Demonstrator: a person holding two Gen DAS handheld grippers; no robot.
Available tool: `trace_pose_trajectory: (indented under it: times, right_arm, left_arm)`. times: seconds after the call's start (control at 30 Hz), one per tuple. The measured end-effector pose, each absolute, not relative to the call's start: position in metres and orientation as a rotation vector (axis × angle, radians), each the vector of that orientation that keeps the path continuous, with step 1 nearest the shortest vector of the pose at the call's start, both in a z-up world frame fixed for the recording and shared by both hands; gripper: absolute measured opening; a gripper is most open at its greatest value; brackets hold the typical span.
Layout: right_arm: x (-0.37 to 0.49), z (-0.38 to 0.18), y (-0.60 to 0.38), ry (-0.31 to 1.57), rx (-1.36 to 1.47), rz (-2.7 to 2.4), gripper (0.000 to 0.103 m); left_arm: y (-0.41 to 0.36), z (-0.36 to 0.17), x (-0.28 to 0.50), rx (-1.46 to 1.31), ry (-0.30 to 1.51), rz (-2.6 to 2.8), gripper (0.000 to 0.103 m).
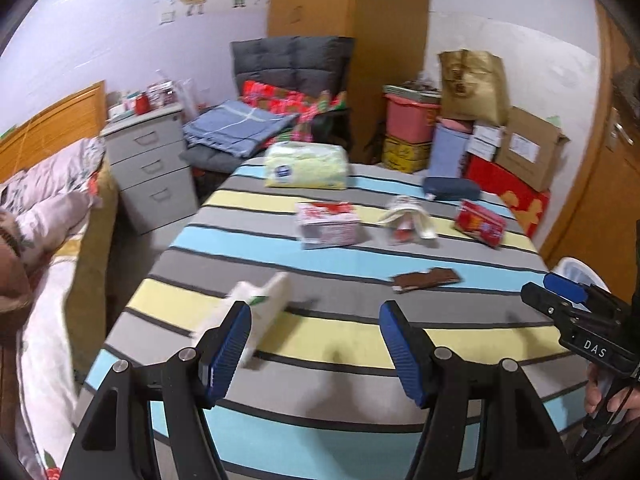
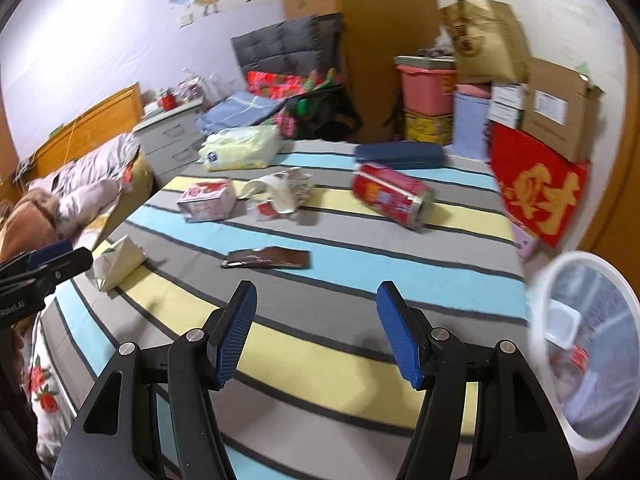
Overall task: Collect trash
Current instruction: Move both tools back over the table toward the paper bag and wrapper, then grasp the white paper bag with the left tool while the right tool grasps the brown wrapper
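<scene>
Trash lies on a striped tablecloth (image 1: 340, 332): a white carton (image 1: 262, 304) by my left gripper's left finger, a brown wrapper (image 1: 426, 279), a pink-white box (image 1: 326, 224), crumpled white packaging (image 1: 408, 218) and a red can (image 1: 480, 222). My left gripper (image 1: 316, 312) is open and empty. My right gripper (image 2: 316, 292) is open and empty above the cloth, behind the brown wrapper (image 2: 266, 258). The white trash bin (image 2: 592, 344) stands at the right with a white cup inside. The red can (image 2: 394, 194) lies on its side.
A yellow tissue pack (image 1: 306, 164) and a dark blue case (image 1: 452, 188) lie at the table's far end. Boxes, a pink tub (image 1: 410, 116) and a red sign (image 2: 540, 192) stand beyond. A bed (image 1: 44, 216) and grey drawers (image 1: 154, 168) are to the left.
</scene>
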State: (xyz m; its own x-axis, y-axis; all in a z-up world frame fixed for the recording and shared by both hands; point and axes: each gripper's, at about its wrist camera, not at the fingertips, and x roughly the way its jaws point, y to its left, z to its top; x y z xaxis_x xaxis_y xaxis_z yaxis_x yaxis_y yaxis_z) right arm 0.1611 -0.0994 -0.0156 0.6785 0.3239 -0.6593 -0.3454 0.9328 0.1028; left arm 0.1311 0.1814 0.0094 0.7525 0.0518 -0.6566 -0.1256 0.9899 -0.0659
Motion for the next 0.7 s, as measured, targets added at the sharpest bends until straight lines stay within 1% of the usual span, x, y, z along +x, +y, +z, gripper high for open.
trace_pose_trajectory:
  times: [0.33,0.43,0.6,0.7]
  right_arm:
    - [0.191,-0.031,-0.056,0.782,-0.145,0.477,0.064]
    - [0.202,-0.037,-0.049,0.825,-0.154,0.506,0.064]
    - [0.214,-0.044,-0.045,0.841,-0.156,0.509,0.064]
    - [0.216,-0.046,-0.042,0.838,-0.186,0.525,0.064]
  left_arm:
    - [0.231,-0.018,0.150,-0.126,0.795,0.122,0.066]
    - [0.239,-0.026,0.157,-0.123,0.819,0.108,0.066]
    - [0.250,-0.043,0.169,-0.108,0.860,0.135,0.067]
    - [0.253,-0.046,0.172,-0.129,0.850,0.116,0.068]
